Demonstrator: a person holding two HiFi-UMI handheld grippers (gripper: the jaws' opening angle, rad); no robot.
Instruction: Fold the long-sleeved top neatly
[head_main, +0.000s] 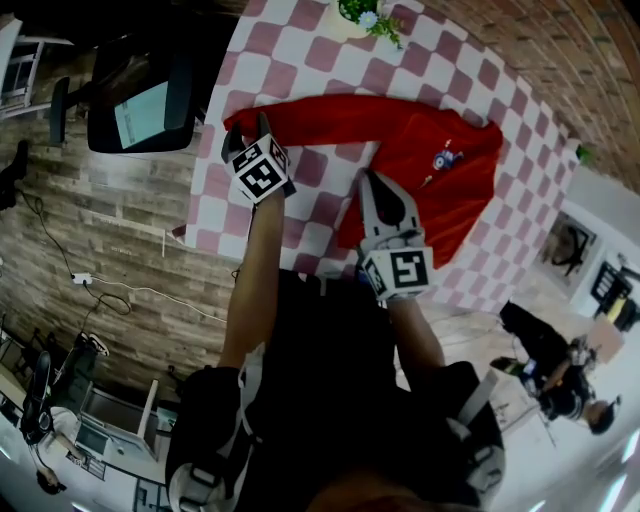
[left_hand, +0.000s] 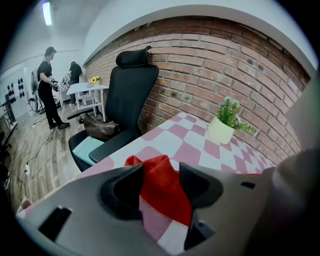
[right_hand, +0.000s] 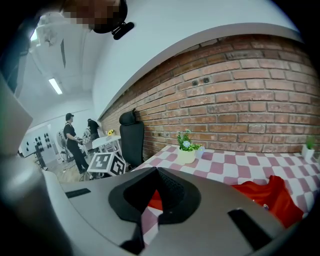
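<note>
The left gripper (head_main: 248, 130) has its fingers spread wide. The cuff end of the sleeve (head_main: 320, 118) of the red top (head_main: 440, 190) lies bunched between them on the table (head_main: 300, 60), and neither pad presses it. The right gripper (head_main: 372, 178) has its fingers closed together with nothing in them. Their tips sit right at the edge of the top, where the sleeve joins the body, but whether they touch the cloth is hard to tell.

The sleeve runs from the left fingers across to the right fingers, and the body of the top spreads beyond the right fingers and to their right on the pink-and-white checks.

Beyond both pairs of fingers a small plant pot (head_main: 365, 15) stands on the table, well apart from the top and near the brick wall (left_hand: 210, 65). To the left of the left fingers, just off the table's edge, stands a black office chair (left_hand: 125, 95). Behind it are a brown bag (left_hand: 100, 127) on the floor, a white table (left_hand: 87, 90) and two people (left_hand: 47, 85) standing.

In each gripper view the gripper's own grey body covers the lower part of the scene, so the left one shows only the cuff. From the head view the person's arms (head_main: 255, 270) and the right gripper cover the near edge of the top. A small badge (head_main: 445, 158) on its chest is too small to make out
</note>
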